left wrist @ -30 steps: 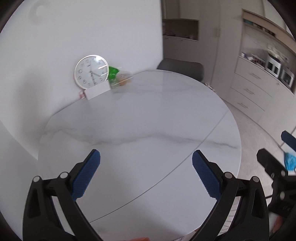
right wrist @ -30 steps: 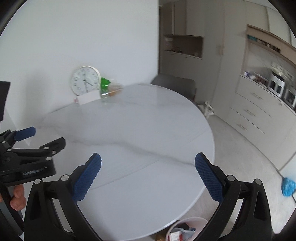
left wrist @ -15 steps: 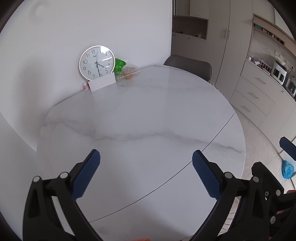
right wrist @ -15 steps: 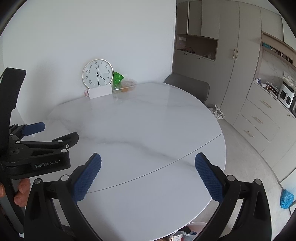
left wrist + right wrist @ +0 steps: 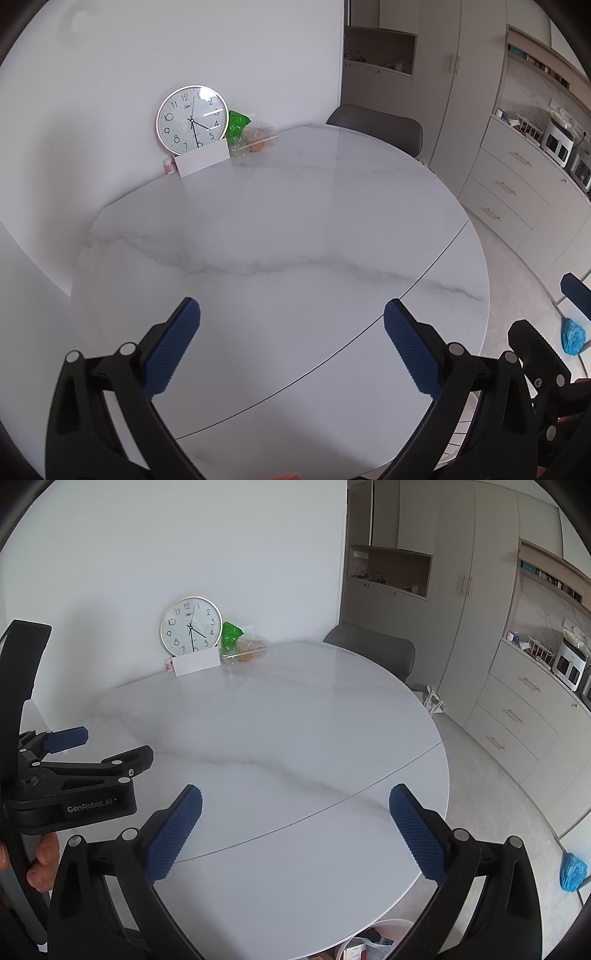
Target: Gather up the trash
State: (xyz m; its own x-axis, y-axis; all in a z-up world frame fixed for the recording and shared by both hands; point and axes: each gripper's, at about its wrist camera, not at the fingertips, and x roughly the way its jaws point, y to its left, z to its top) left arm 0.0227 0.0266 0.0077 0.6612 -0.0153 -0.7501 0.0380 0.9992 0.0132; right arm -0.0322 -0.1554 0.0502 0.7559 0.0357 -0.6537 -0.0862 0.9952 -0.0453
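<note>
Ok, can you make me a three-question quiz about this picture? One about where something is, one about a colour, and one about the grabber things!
1. Where does the clock stand?
A. at the far edge of the table, leaning on the wall
B. flat in the middle of the table
C. on the floor

2. What colour is the crinkly bag just right of the clock?
A. red
B. green
C. yellow

3. How are the left gripper and the right gripper?
A. both shut on trash
B. one open, one shut
C. both open and empty

Answers:
1. A, it stands upright against the white wall, behind a white card.
2. B, it is bright green in both views.
3. C, each pair of blue pads is spread wide with only the table between them.
</note>
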